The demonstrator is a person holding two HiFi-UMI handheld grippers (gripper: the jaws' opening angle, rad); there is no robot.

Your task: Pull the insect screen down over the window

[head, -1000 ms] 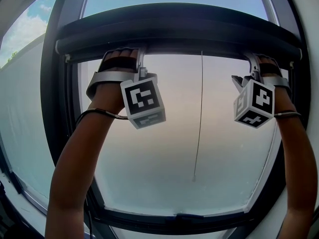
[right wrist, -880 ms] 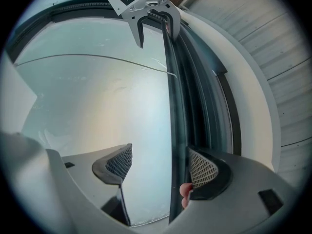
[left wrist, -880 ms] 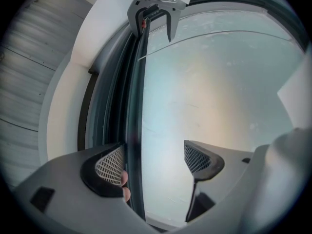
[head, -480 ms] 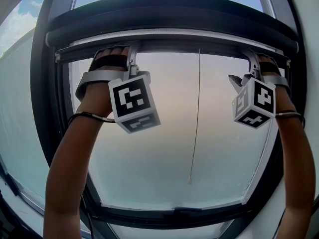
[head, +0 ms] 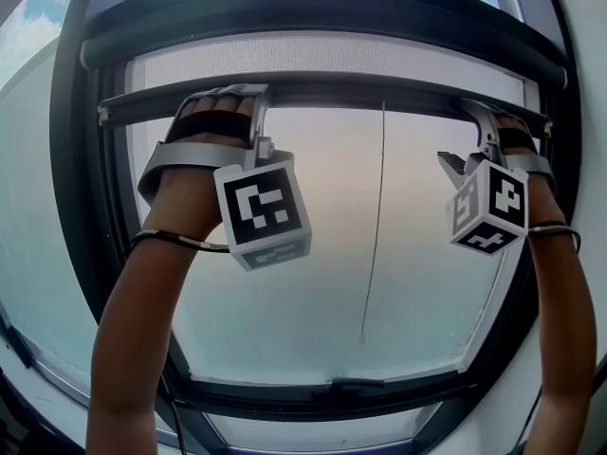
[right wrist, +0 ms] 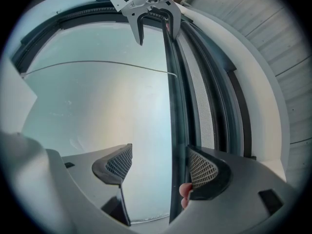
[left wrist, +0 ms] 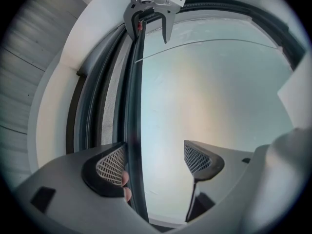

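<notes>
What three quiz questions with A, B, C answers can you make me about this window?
1. Where is the bar of the screen?
A. near the top of the window
B. down at the bottom frame
C. on the floor

2. How many claws have the bar between their jaws?
A. none
B. one
C. two

3. How far down is the screen?
A. only a strip at the top
B. over the whole window
C. not out at all

Answers:
1 A: the bar crosses the glass high up, far above the bottom frame.
2 C: the left claw and the right claw each stand open with the bar running between their jaws.
3 A: mesh shows only in the band above the bar, and the glass below it is bare.
</notes>
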